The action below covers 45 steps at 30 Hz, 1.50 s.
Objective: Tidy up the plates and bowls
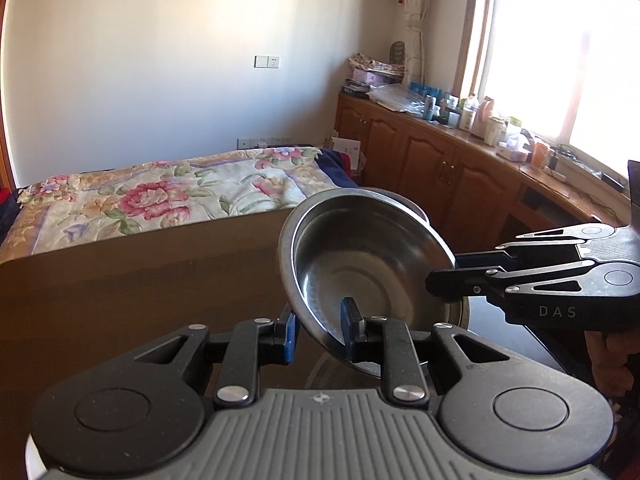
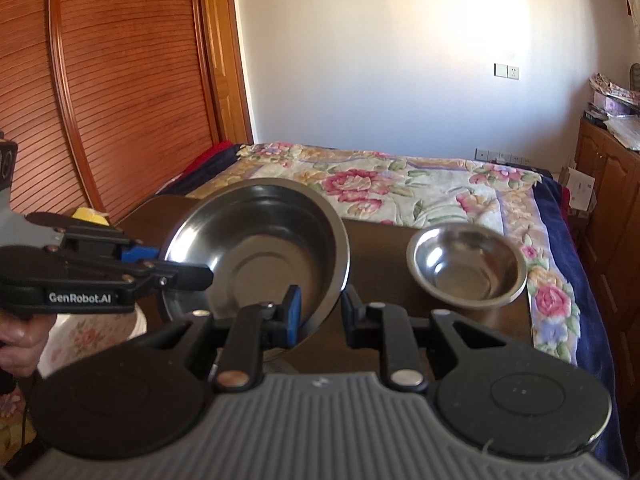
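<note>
A large steel bowl [image 1: 360, 256] is held tilted above the dark table, gripped on two sides of its rim. My left gripper [image 1: 320, 328] has the near rim between its blue pads. My right gripper [image 1: 444, 280] comes in from the right and is shut on the opposite rim. In the right wrist view the same bowl [image 2: 260, 248] sits between my right gripper's pads [image 2: 320, 308], with the left gripper [image 2: 180, 268] clamped on its left rim. A smaller steel bowl [image 2: 468, 268] stands upright on the table to the right.
The dark table [image 2: 380, 336] stands against a bed with a floral cover [image 2: 400, 188]. A yellow object [image 2: 90, 216] shows behind the left gripper. Wooden cabinets with a cluttered top [image 1: 460, 148] run under the window. A slatted wardrobe door [image 2: 120, 80] is at the left.
</note>
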Motion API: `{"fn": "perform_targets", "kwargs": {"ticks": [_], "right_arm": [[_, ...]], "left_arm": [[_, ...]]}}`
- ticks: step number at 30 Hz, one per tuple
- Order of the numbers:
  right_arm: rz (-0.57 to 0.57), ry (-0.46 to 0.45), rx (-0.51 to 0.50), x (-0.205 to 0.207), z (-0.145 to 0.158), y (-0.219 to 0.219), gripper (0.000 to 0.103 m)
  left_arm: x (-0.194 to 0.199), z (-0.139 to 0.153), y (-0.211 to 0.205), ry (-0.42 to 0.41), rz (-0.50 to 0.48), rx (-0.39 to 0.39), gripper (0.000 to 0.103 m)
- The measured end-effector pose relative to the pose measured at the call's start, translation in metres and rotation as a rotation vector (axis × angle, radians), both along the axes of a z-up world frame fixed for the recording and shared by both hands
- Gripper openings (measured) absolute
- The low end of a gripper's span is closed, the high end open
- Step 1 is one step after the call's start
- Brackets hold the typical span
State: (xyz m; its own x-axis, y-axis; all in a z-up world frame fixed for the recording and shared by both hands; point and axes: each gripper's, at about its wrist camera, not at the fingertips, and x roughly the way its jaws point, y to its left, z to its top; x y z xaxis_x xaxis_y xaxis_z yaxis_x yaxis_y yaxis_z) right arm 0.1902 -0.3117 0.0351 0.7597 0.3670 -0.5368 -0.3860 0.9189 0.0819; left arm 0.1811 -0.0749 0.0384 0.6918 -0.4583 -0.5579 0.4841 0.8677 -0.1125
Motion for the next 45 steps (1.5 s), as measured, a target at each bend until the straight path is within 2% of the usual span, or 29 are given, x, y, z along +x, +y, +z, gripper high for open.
{"fn": "perform_targets", "kwargs": {"ticks": [11,19,24,28,33,45], "right_arm": [[0.002,0.013,0.005,-0.048,-0.015,-0.003,0.024],[-0.008,0.037,0.018,-0.067,-0.031,-0.008,0.023],[-0.038,0.028,-0.004,-0.075,-0.038,-0.008,0.018],[-0.042,0.022,-0.030,-0.075,-0.042,-0.007,0.016],[-0.054,0.001,-0.040,-0.076,-0.042,-0.008,0.010],[-0.037,-0.005,-0.103,-0.073,-0.045,0.003,0.011]], "left_arm": [[-0.035,-0.024,0.000,0.031,-0.041,0.006,0.024],[-0.050,-0.039,-0.007,0.030,-0.074,0.050,0.024],[-0.052,-0.046,-0.008,0.027,-0.075,0.070,0.023],[-0.051,-0.045,-0.005,0.009,-0.062,0.076,0.023],[-0.049,-0.045,-0.002,0.003,-0.053,0.072,0.022],[-0.049,-0.033,0.003,-0.021,-0.040,0.033,0.022]]}}
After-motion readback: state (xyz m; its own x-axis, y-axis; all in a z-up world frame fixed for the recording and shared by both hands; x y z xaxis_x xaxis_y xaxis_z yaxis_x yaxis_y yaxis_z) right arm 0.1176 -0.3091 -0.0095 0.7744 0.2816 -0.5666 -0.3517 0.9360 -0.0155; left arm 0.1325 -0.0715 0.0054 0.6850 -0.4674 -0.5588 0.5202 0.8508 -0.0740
